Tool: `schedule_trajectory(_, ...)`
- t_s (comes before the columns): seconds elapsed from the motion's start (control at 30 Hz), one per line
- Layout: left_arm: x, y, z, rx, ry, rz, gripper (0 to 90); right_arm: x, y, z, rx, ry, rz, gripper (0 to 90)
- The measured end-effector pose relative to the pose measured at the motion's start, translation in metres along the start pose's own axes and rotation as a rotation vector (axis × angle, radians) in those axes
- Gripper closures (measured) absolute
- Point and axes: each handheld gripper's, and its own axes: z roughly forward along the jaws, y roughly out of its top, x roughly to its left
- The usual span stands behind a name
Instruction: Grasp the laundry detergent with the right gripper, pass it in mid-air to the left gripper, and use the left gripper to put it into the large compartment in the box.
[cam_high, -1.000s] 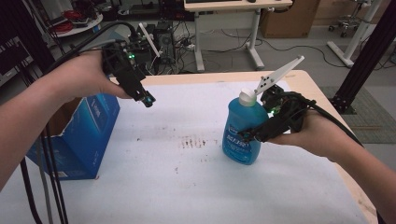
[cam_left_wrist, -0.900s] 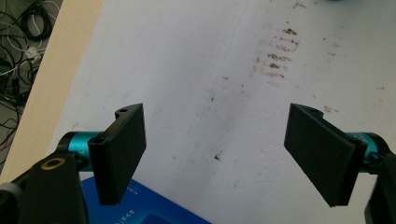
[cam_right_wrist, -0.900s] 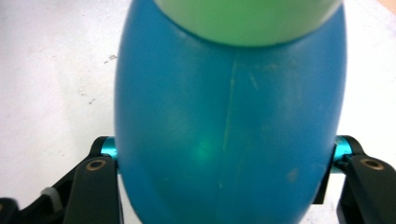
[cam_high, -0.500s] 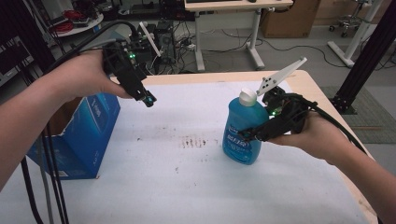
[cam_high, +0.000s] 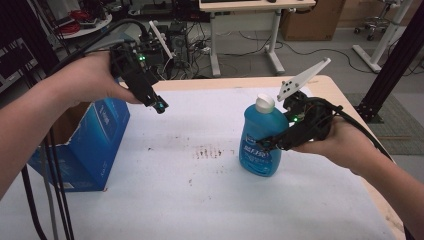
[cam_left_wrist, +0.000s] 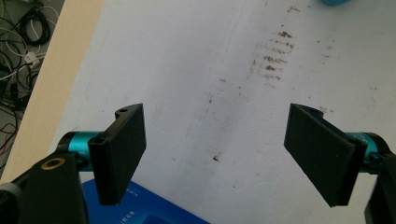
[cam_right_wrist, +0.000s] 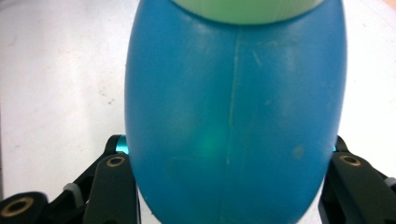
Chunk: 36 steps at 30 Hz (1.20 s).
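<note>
A blue bottle with a white cap stands upright on the white table, right of centre. My right gripper comes in from the right and is shut on the bottle's body at mid height. In the right gripper view the bottle bulges between the two jaws, with the pale cap at the top edge. My left gripper hangs in the air over the table's far left, tilted down. Its jaws are wide open with nothing between them.
An open blue cardboard box stands at the table's left edge, and its corner lies just below the left jaws. Brown smudges mark the table's middle. Desks, cables and chairs stand beyond the far edge.
</note>
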Motion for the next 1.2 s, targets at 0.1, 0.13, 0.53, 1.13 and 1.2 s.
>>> schedule_trajectory(0.1, -0.001, 0.002, -0.005, -0.017, -0.017, 0.012, 21.0, -0.002, 0.011, -0.006, -0.006, 0.026, -0.026, 44.7)
schedule_trajectory(0.13, -0.001, 0.002, -0.005, -0.017, -0.017, 0.012, 21.0, -0.002, 0.011, -0.006, -0.006, 0.026, -0.026, 44.7)
schedule_trajectory(0.53, -0.007, 0.015, -0.035, -0.077, -0.087, 0.091, 21.0, -0.008, 0.056, -0.015, 0.007, 0.110, -0.139, 44.8)
schedule_trajectory(1.13, -0.017, 0.046, -0.075, -0.155, -0.170, 0.222, 18.9, -0.005, 0.113, -0.009, -0.007, 0.236, -0.275, 44.8)
schedule_trajectory(1.2, -0.019, 0.049, -0.076, -0.165, -0.176, 0.227, 18.9, -0.005, 0.115, -0.009, -0.007, 0.238, -0.277, 44.9)
